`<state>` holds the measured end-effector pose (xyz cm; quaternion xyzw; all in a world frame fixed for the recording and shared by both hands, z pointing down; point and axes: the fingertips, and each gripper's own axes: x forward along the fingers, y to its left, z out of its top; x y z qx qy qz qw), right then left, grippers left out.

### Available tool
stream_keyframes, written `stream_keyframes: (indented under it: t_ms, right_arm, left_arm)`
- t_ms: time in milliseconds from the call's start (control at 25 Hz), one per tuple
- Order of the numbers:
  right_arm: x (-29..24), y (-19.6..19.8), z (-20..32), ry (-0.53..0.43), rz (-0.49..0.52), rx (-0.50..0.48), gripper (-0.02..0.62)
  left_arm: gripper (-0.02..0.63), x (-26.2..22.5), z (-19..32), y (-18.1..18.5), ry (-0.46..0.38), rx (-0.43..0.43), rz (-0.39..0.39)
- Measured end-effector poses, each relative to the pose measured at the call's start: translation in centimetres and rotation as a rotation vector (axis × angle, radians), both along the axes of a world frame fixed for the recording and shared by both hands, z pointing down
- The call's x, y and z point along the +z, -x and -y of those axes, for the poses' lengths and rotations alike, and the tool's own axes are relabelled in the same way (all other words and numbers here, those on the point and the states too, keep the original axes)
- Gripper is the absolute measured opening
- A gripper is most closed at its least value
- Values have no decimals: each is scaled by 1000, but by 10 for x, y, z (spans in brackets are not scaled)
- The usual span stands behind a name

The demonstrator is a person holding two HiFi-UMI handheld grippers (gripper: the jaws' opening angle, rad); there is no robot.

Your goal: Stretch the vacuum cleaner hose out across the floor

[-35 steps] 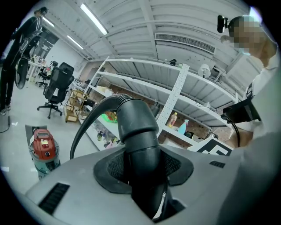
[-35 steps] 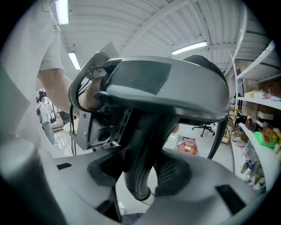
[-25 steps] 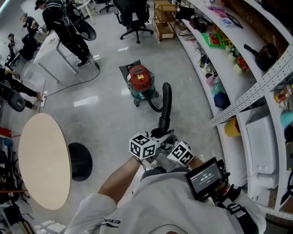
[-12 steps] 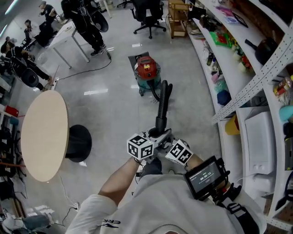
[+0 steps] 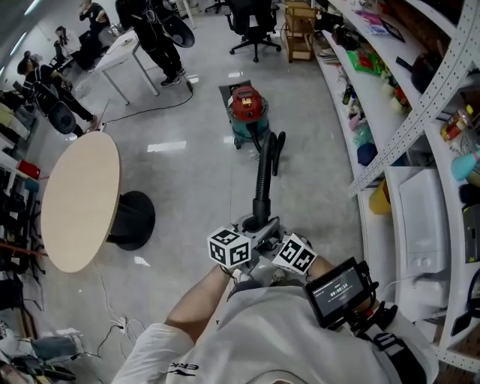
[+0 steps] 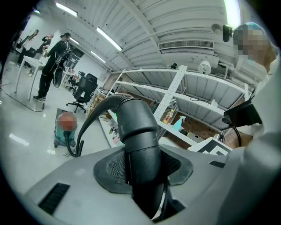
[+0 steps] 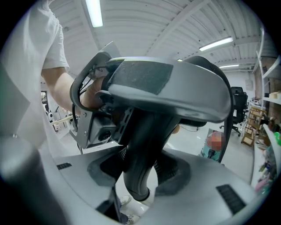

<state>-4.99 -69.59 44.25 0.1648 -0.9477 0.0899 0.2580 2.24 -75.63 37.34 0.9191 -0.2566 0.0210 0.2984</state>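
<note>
A red and teal vacuum cleaner (image 5: 247, 112) stands on the floor ahead, small in the left gripper view (image 6: 66, 127) and in the right gripper view (image 7: 214, 145). Its black hose (image 5: 262, 169) runs nearly straight from it to my hands, with a short fold beside the canister. My left gripper (image 5: 251, 229) and right gripper (image 5: 271, 234) sit side by side, both shut on the hose's thick rigid end. That end fills the gap between the left jaws (image 6: 139, 176) and stands clamped between the right gripper's (image 7: 140, 176) jaws. The left gripper's body (image 7: 99, 125) shows close beside the right.
A round beige table (image 5: 79, 199) on a black foot stands at left. White shelves (image 5: 390, 112) crowded with goods line the right side. People (image 5: 154, 30) stand by desks at the back left, an office chair (image 5: 251, 22) behind the vacuum. A thin cable (image 5: 142, 112) crosses the floor.
Both grippers have drawn back from the vacuum with the hose end in them. The hose's high loop has flattened into a nearly straight line. The vacuum now sits farther away.
</note>
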Motion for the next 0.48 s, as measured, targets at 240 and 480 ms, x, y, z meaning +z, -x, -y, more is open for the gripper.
stream_keyframes:
  t_ms: [240,480]
  right_arm:
    - [-2,20,-45,-16,-13,-5,179]
    - [4,50,-107,-16,-24,2,179]
  left_arm:
    - [146,-1,-47,19,-29,-7,7]
    - [146,3,-109,49,-38,-3,3]
